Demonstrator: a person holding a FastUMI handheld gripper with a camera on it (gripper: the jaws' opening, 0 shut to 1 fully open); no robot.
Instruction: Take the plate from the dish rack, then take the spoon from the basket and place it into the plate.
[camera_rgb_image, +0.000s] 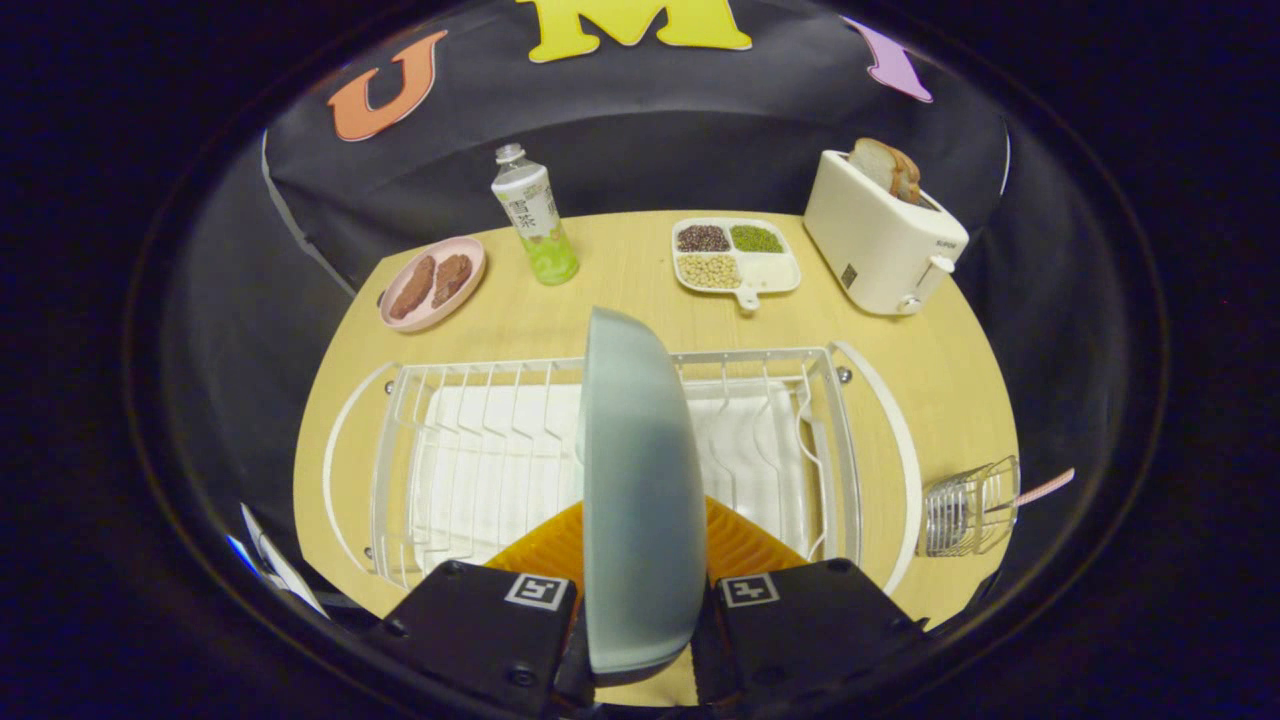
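1. White wire dish rack (450, 450) with a white drip tray lies on the table just beyond the fingers; its slots hold nothing apart from the plate standing over its middle.
2. Chrome wire cutlery basket (968, 508) stands at 3 o'clock of the rack, just beside it; a pink-handled spoon (1045, 487) sticks out of it towards 3 o'clock.
3. Pink round dish (432, 284) at 11 o'clock of the rack carries two brown pieces of food.
4. White four-compartment tray (738, 257) at 12 o'clock holds dark, green and tan grains; the fourth compartment looks pale.
5. White toaster (882, 246) at 1 o'clock has bread slices (888, 167) in its slot.
6. Pale blue-grey plate (640, 480), smooth and matte, stands upright on edge between the fingers, its rim towards the camera.
7. Gripper (645, 590) is clenched on the plate, one finger pressing each face.
8. Light wooden table (620, 290) also bears a clear bottle (534, 214) of green drink at 12 o'clock; black cloth walls the booth behind.
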